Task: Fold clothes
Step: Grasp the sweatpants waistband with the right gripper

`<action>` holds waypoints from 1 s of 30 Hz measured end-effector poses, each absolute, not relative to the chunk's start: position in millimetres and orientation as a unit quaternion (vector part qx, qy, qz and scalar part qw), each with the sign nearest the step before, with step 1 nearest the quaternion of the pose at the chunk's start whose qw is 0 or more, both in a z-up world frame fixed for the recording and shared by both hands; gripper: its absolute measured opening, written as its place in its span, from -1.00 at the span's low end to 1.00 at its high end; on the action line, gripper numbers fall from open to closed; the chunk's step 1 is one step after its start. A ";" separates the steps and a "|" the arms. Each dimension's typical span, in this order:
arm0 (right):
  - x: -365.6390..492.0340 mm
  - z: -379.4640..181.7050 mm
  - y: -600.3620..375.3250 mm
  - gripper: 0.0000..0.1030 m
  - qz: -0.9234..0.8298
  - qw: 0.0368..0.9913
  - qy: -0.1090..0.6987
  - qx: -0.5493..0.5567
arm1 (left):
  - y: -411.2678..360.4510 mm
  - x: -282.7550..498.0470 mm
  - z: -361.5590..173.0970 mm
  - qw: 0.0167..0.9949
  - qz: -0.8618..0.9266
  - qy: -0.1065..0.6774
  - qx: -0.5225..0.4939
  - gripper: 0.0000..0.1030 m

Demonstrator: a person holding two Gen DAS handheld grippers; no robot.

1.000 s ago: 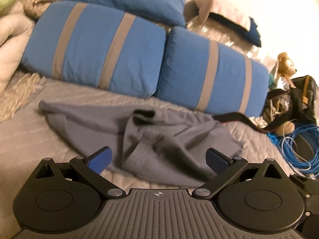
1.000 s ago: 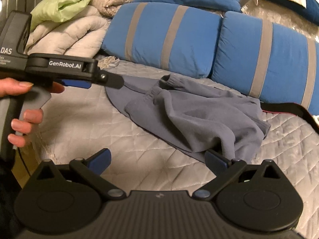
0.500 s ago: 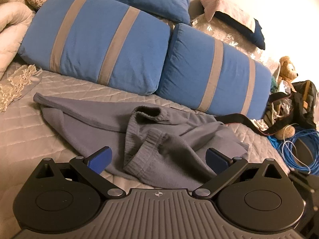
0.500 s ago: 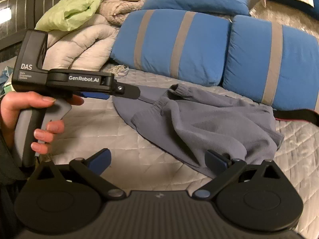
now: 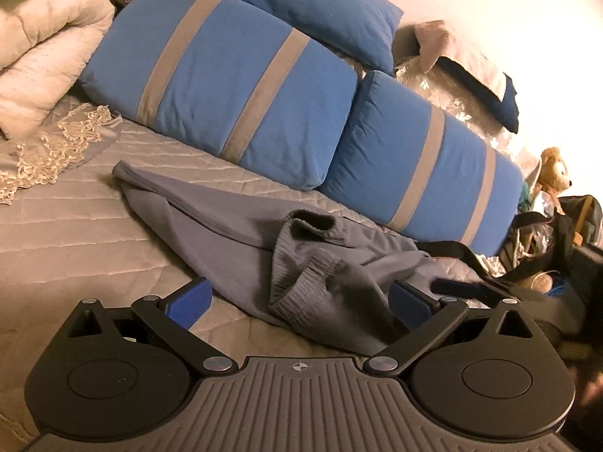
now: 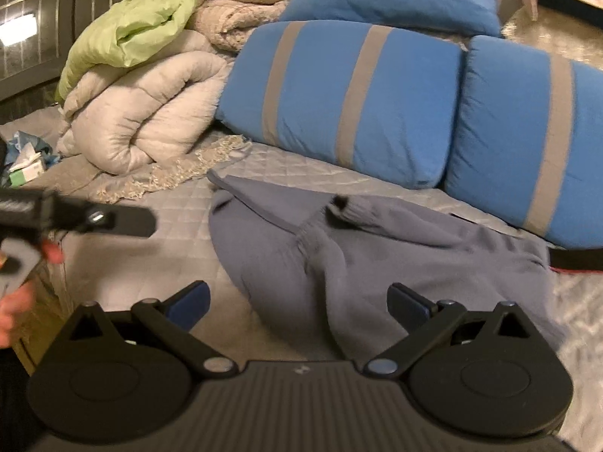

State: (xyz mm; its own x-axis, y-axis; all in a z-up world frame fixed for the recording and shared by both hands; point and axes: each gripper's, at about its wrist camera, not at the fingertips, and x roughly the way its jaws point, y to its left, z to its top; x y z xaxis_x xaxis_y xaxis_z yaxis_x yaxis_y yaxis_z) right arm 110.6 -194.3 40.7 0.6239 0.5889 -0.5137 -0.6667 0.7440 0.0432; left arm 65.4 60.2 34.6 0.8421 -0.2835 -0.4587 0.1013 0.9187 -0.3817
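Evidently no grip has been taken: the grey sweater (image 5: 233, 248) is seen lying crumpled on the quilted bedspread (image 5: 68, 233), just in front of the two striped blue pillows (image 5: 233, 94), with one ribbed cuff (image 5: 309, 222) turned up on top of the heap and a second ribbed edge (image 5: 301, 293) bunched at the near side. Nothing of the garment is laid flat, so the folding is judged to be at its very beginning.

The left gripper (image 5: 299, 297) is held low over the near edge of the cloth with its blue pads (image 5: 190, 295) spread wide and nothing between them; the bunched ribbed edge lies in the gap, probably so that this edge can be pinched first. The right gripper (image 6: 299, 303) is likewise spread wide and empty, poised over the broad near fold of the sweater (image 6: 377, 263), which suggests a hold further along the same edge. The left tool and the hand (image 6: 15, 301) around its grip are visible at the left of the right wrist view, blurred.

A rolled cream duvet (image 6: 143, 113) and a green blanket (image 6: 158, 19) are piled at the far left, well apart from the sweater, so room for spreading is left on the bedspread. A black strap (image 6: 573, 258) lies just beside the sweater's right end and could be caught up when the cloth is pulled.
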 end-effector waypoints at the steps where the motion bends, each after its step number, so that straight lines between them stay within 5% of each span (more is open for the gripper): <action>1: 117.3 40.8 -189.9 1.00 0.353 0.896 0.258 -0.076 | 59.4 65.7 34.0 0.943 -0.103 0.264 -0.173 0.98; 7: 155.3 41.6 -165.2 0.89 0.378 0.883 0.271 -0.065 | 58.2 68.2 31.5 0.940 -0.112 0.271 -0.175 0.98; 24: 237.8 11.2 -148.0 0.09 0.423 0.812 0.402 0.011 | 57.4 75.8 24.7 0.925 -0.140 0.287 -0.206 0.98; 25: 239.0 10.0 -147.5 0.00 0.425 0.809 0.405 0.011 | 57.0 76.3 24.1 0.924 -0.141 0.288 -0.208 0.98; 28: 242.9 9.6 -150.1 -0.73 0.431 0.801 0.415 0.028 | 55.7 77.8 22.8 0.921 -0.142 0.292 -0.214 0.98; 30: 241.4 14.0 -153.7 -0.78 0.428 0.806 0.408 0.032 | 55.5 78.6 22.3 0.919 -0.142 0.295 -0.219 0.98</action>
State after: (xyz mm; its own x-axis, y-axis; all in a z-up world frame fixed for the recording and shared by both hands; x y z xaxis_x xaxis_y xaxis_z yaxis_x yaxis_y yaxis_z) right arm 241.4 -153.7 14.0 0.3010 0.7162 -0.6296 -0.6645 0.6311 0.4002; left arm 78.6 55.5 22.3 0.7853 -0.3909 -0.4802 0.1326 0.8637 -0.4862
